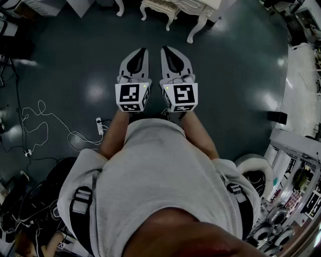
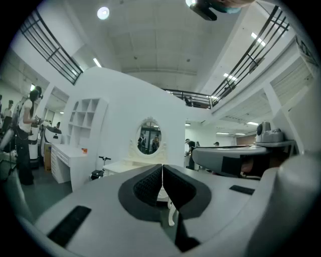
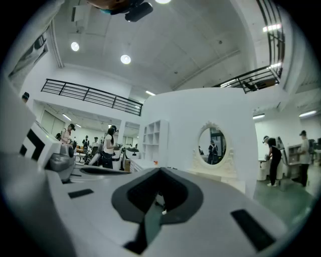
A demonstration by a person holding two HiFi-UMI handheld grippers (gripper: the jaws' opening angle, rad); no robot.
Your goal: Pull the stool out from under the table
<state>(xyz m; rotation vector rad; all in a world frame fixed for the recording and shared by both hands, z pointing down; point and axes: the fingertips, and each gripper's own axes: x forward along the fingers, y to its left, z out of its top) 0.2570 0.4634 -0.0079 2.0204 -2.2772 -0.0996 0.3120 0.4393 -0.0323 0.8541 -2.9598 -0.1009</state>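
Note:
The white stool [image 1: 161, 9] with carved legs stands at the top edge of the head view, beside a curved leg of the white dressing table [image 1: 198, 24]. Both grippers are held side by side in front of the person, well short of it, over dark floor. The left gripper [image 1: 142, 51] is shut with nothing in it, and so is the right gripper [image 1: 166, 51]. In the left gripper view the closed left gripper [image 2: 162, 168] points at the dressing table [image 2: 131, 164] and its oval mirror [image 2: 149, 136]. The right gripper [image 3: 160, 173] faces the same mirror [image 3: 212, 145].
White cables and a power strip [image 1: 100, 125] lie on the floor at the left. Racks and equipment [image 1: 296, 165] line the right side. A white shelf unit [image 2: 86, 120] stands left of the dressing table. People stand in the background [image 3: 107, 146].

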